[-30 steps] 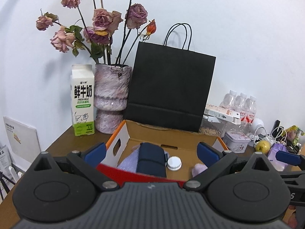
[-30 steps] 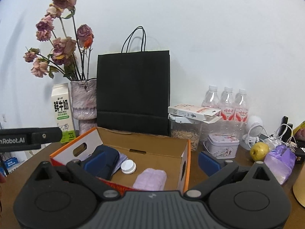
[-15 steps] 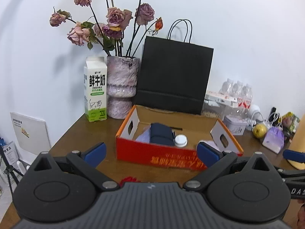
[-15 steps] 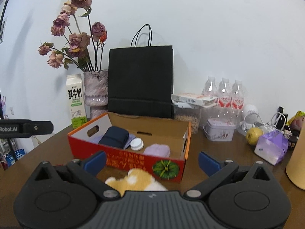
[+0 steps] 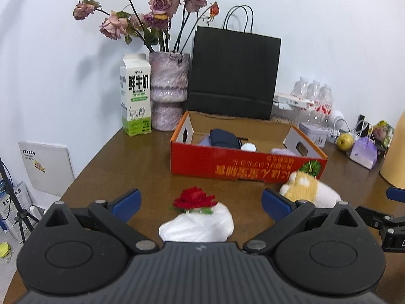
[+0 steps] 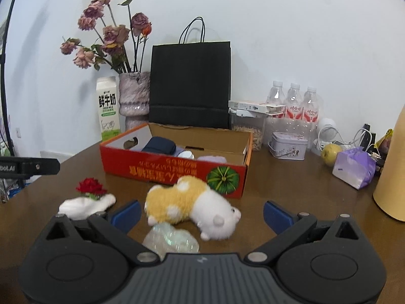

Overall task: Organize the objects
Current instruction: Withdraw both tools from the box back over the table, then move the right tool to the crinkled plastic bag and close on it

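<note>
Both grippers spread, empty. Plush lies on table betw. R gripper fingers, long axis crosswise, just before box. Rose sits ahead of L gripper.

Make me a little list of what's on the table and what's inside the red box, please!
box: red cardboard box, open top, on the brown table
inside box: dark blue pouch, white cap, pale purple thing
in front of box: plush toy lying on its side, red flower on a white bundle, shiny crumpled wrap
left gripper: open, empty
right gripper: open, empty
</note>
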Motion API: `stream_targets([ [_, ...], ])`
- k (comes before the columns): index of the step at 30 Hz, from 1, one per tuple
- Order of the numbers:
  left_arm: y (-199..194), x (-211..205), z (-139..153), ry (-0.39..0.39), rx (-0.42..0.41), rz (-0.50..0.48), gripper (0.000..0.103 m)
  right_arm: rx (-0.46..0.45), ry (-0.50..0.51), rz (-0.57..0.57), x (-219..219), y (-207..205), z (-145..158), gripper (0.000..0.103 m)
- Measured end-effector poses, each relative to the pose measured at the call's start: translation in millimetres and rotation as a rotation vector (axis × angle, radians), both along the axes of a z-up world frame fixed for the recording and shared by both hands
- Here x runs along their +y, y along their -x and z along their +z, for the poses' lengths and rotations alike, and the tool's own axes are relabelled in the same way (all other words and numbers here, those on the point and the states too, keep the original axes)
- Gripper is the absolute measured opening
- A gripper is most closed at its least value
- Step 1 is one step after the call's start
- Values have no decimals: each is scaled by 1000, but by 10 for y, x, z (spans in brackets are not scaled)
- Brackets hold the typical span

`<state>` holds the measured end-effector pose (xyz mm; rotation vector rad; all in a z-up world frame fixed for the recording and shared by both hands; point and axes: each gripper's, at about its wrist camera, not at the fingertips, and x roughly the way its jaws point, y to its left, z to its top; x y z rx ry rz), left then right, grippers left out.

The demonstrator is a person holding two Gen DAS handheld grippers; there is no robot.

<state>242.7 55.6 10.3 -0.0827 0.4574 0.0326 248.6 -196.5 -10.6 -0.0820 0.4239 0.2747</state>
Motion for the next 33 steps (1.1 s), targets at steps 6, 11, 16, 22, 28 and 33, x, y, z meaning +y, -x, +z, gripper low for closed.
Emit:
stream_targets([
  [6, 70, 23, -144, -18, 33, -34, 103, 41, 13, 2, 26, 104, -158, 103],
  [11, 106, 71, -243, -20, 52, -49, 103, 73, 21, 7, 53, 138, -270, 103],
  [16, 105, 140, -349, -15, 78, -54, 103, 107, 41, 9, 119, 90, -371, 103],
  [22, 69, 217, -400, 14, 86, -50, 103, 141, 42, 14, 208, -71, -454, 103],
  [28, 20, 267, -466, 35, 107, -38, 103, 160, 52, -2, 317, -259, -516, 103],
  [33, 24, 284, -478, 46, 105, -31, 103, 164, 58, -33, 358, -357, -557, 101],
])
